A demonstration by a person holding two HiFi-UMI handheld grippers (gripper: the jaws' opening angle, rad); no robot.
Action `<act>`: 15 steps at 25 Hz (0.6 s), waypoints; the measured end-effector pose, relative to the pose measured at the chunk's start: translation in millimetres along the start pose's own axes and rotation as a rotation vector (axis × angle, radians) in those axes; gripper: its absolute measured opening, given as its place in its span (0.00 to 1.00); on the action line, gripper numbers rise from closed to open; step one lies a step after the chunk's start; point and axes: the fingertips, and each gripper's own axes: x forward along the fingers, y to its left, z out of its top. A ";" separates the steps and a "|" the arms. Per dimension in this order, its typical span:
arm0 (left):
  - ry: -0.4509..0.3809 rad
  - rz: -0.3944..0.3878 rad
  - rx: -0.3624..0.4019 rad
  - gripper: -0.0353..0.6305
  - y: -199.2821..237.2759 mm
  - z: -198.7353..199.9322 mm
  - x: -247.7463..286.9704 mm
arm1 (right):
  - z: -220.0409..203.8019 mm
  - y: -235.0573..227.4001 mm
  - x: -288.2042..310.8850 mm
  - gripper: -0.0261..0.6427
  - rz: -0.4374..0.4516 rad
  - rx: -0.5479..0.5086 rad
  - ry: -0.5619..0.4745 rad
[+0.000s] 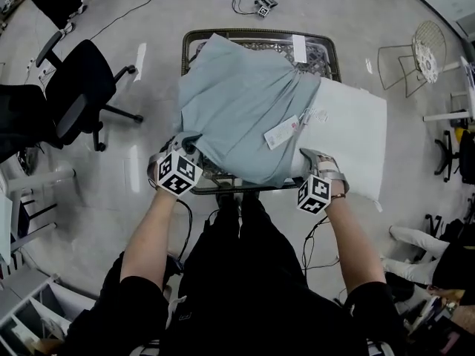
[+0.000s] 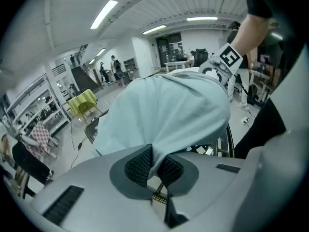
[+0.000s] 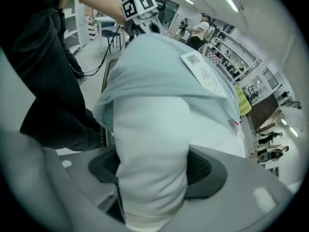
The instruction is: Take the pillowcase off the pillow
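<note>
The left claw (image 2: 155,169) is pressed together on a fold of the blue-grey pillowcase (image 1: 237,110), which bunches up just ahead of it, so that hand can likely drag the cover away. The right claw (image 3: 152,168) is clamped around the bare white corner of the pillow (image 1: 349,139) filling its jaws (probably as an anchor). The half-peeled pillowcase sits just beyond it, and both lie on the wire table (image 1: 260,33).

The room is bright. Long ceiling lights (image 2: 105,13) shine at eleven o'clock. The floor (image 1: 139,59) glints. Gripper views bend round, with dark corners.
</note>
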 end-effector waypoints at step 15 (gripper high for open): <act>-0.054 0.009 -0.105 0.06 76.8 25.9 29.6 | -3.2 -10.2 -20.0 0.53 0.064 0.127 -0.112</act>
